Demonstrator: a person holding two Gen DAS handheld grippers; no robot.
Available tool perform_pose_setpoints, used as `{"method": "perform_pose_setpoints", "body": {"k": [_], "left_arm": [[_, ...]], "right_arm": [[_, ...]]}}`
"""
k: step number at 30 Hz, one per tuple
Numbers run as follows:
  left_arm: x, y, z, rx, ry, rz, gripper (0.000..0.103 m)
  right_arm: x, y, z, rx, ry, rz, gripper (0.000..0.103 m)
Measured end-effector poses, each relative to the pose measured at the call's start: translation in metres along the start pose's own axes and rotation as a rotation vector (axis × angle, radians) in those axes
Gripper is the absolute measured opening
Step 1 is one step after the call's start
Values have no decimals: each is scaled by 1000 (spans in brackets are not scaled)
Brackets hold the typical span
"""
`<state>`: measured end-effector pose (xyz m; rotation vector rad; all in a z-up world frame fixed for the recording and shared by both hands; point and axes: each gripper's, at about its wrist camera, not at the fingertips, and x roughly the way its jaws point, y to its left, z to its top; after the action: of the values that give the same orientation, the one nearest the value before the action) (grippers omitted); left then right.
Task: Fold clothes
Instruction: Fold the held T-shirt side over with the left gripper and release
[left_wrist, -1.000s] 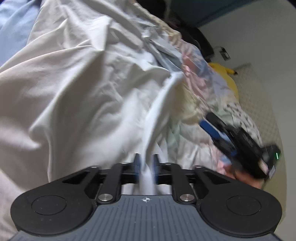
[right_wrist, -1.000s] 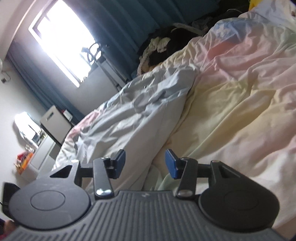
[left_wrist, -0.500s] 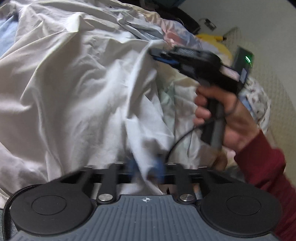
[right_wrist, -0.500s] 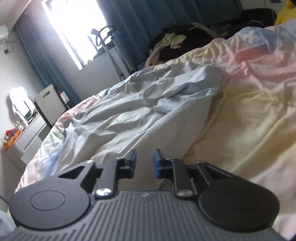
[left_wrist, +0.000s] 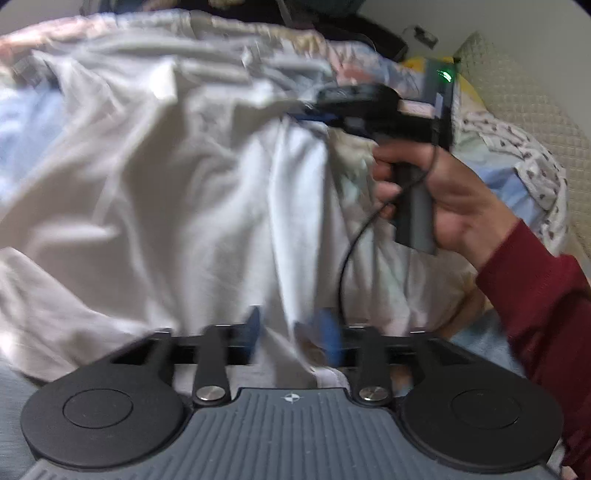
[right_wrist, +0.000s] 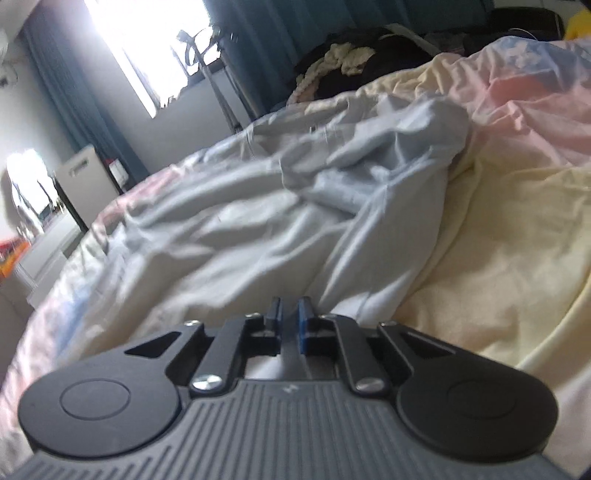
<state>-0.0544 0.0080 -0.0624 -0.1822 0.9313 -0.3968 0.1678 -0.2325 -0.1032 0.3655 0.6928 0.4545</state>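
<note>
Left gripper (left_wrist: 291, 330): jaws now stand apart, with a band of the white garment (left_wrist: 177, 192) running down between them; blur hides whether either pad touches cloth. A second ago they were pinched close on that same band, and half a second ago they were smeared with motion, so the grip has loosened, though the cloth has not dropped clear. The white garment itself lies rumpled and spread over the pastel bedcover (right_wrist: 517, 192) of the bed, unfolded, with a long ridge pulled up through its middle. Moving right along that ridge: the right gripper (left_wrist: 314, 117) has come in from low on the right a second ago and now sits at the ridge's far end, its blue pads buried in a bunch of fabric. Its own camera shows the jaws nearly together with only a thin slit between, where a second ago they gaped wide and half a second ago were half closed; cloth appears to run into the slit, so I judge it clamped on the garment. The hand (left_wrist: 439, 192) in a dark red sleeve (left_wrist: 546, 317) grips its handle. Reading: hold on the garment seems to be passing from the left tool to the right, or the left is re-gripping. No fold is laid yet that I can see.
</note>
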Motion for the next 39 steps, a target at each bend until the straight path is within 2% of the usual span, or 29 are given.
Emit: {"method": "perform_pose_setpoints", "body": {"k": [3,8,10,12,14,17,19,22,25,26,29,33,36,39], "left_arm": [[-21,4,6,22,-60,36,62],[-41,39,39,-64,-154,97,66],[-43,59,59,-136,-194,118,67],[-40,91,85,-257,-241,113,67],[-32,127,109,-370,-287,117,67],[-6,184,143,-523,-305,178,65],[10,221,161,-632,-297,231,61],[22,261,175,-709,-322,299,56],[35,287,183,-786,-335,277,50],[40,292,184,-803,-337,266,46],[48,300,187,-835,-352,249,23],[48,301,189,-843,-386,253,21],[49,302,191,-849,-411,257,3],[49,302,192,-855,-437,260,2]], "right_arm": [[-23,10,7,28,-54,27,12],[-74,28,12,42,-182,74,12],[-89,33,10,26,-218,66,12],[-96,35,7,21,-227,61,12],[-94,36,4,25,-219,63,12],[-79,38,2,16,-181,58,12],[-68,40,-2,7,-156,60,12],[-49,41,-4,0,-110,68,12],[-32,42,-5,5,-76,86,12],[-27,42,-5,5,-67,88,12],[-14,40,-5,19,-39,100,12],[1,36,-6,27,-3,110,12],[9,34,-8,48,17,121,12],[14,33,-9,57,27,120,12]]}}
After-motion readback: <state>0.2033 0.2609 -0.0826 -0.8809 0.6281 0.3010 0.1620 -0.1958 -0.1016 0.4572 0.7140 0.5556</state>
